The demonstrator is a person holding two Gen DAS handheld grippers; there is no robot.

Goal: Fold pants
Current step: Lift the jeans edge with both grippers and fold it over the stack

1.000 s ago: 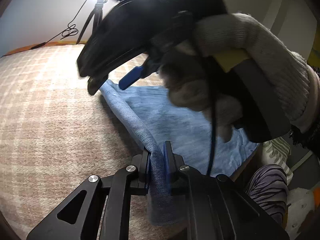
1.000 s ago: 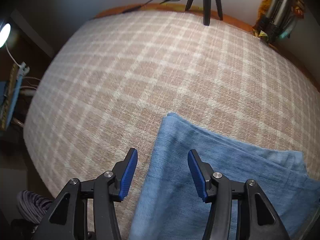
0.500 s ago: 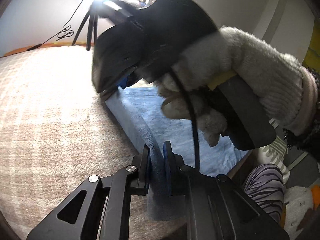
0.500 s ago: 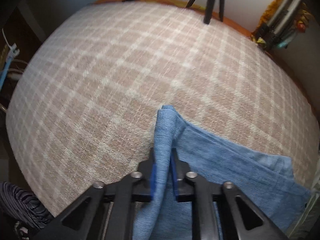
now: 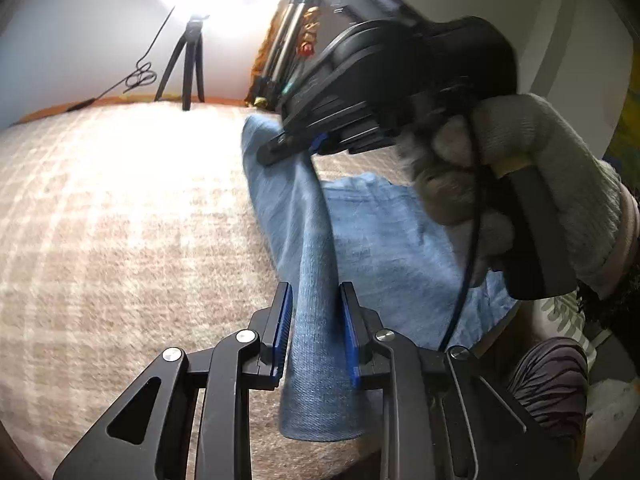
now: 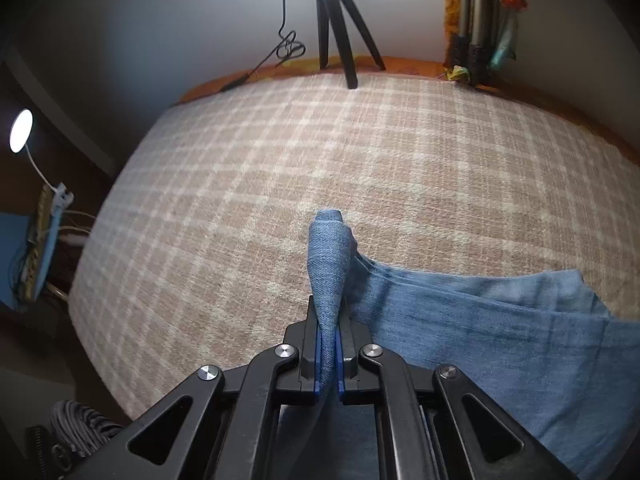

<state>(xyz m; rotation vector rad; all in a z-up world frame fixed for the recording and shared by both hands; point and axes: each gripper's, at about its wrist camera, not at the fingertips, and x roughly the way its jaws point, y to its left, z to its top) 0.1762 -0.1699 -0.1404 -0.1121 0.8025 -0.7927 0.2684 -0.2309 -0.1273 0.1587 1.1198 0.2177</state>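
Observation:
Blue denim pants (image 5: 372, 248) lie folded on a beige plaid bed cover (image 5: 120, 240). My left gripper (image 5: 316, 332) has its blue pads apart, with the near edge of the pants running loosely between them. My right gripper (image 6: 329, 344) is shut on a raised corner of the pants (image 6: 329, 264), and the rest of the denim trails to the right (image 6: 500, 340). In the left wrist view the right gripper (image 5: 296, 146), held by a gloved hand (image 5: 520, 184), lifts the far corner above the bed.
A black tripod (image 6: 340, 24) and a cable (image 6: 286, 46) stand at the far edge of the bed. A bright lamp (image 6: 21, 130) and shelf clutter sit left. Striped fabric (image 5: 552, 384) lies off the bed at the right.
My right gripper closed on the pants corner and lifted it. My left gripper's pads, clamped on the near edge before, have opened.

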